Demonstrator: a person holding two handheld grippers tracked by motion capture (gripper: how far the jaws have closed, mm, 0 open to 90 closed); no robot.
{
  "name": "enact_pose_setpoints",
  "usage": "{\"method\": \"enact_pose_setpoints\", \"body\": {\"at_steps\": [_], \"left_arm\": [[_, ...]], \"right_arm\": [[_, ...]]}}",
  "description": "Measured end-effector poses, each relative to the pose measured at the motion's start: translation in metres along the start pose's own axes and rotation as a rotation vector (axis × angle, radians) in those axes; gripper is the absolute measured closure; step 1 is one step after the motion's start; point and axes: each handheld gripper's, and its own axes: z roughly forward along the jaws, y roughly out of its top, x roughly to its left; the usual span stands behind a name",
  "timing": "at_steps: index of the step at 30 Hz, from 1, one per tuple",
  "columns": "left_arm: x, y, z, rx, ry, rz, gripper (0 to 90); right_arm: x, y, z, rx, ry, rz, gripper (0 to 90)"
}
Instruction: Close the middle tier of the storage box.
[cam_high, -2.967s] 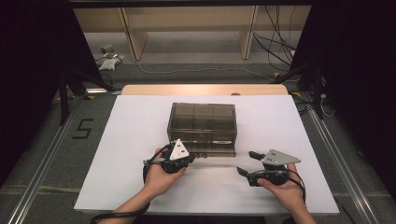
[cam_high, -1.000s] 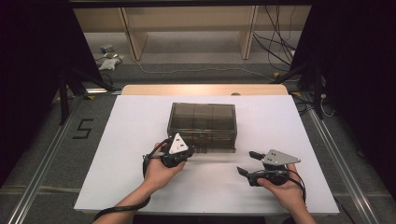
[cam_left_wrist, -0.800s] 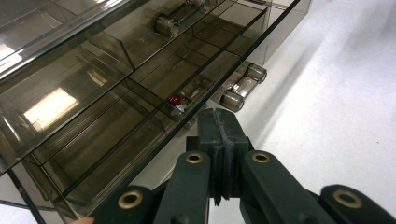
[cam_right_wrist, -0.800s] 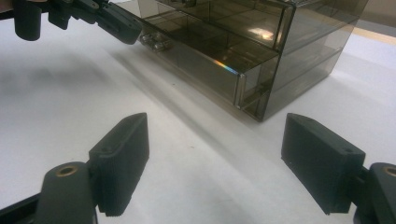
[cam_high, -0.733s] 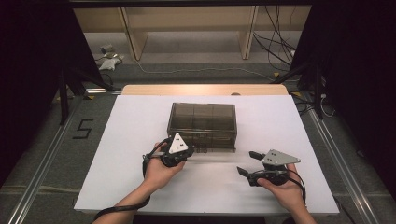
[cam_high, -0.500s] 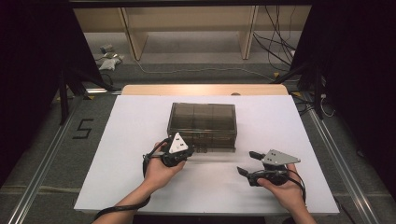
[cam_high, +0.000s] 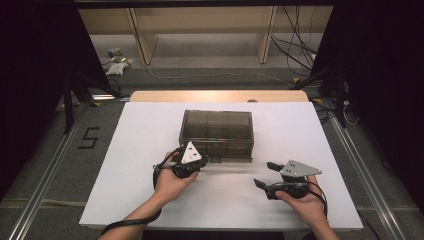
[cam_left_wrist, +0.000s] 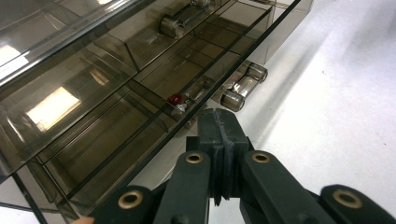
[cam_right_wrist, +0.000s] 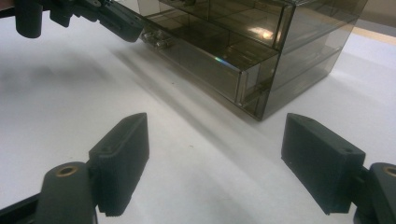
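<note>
A smoky brown, see-through plastic drawer box (cam_high: 216, 132) stood in the middle of the white table (cam_high: 125, 165), near the person's side. Its lowest drawer (cam_right_wrist: 205, 56) was pulled out toward the person, and its front edge carried small round metal handles (cam_left_wrist: 243, 85). In the left gripper view, the drawers were divided by thin walls into several compartments. One compartment of the open drawer held a small red object (cam_left_wrist: 175, 99) with a shiny metal piece just beside it; what it was exactly I could not tell. The other compartments that were visible looked bare.

The left gripper (cam_high: 189, 162) was at the front of the box, just beside the open drawer. Its jaws were pressed together with nothing between them, and their tips were close to the drawer's front edge; whether they touched it I could not tell. The right gripper (cam_high: 266, 176) rested low over the table, well apart from the box on its right side, and its jaws were spread wide with only the table surface between them.
</note>
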Motion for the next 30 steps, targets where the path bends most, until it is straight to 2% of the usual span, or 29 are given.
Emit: {"method": "enact_pose_setpoints", "body": {"at_steps": [30], "left_arm": [[0.0050,0.0048,0.0042,0.008,0.010,0.003,89.8]], "right_arm": [[-0.0005,-0.0004,-0.0001,0.001,-0.002,0.000,24.3]]}}
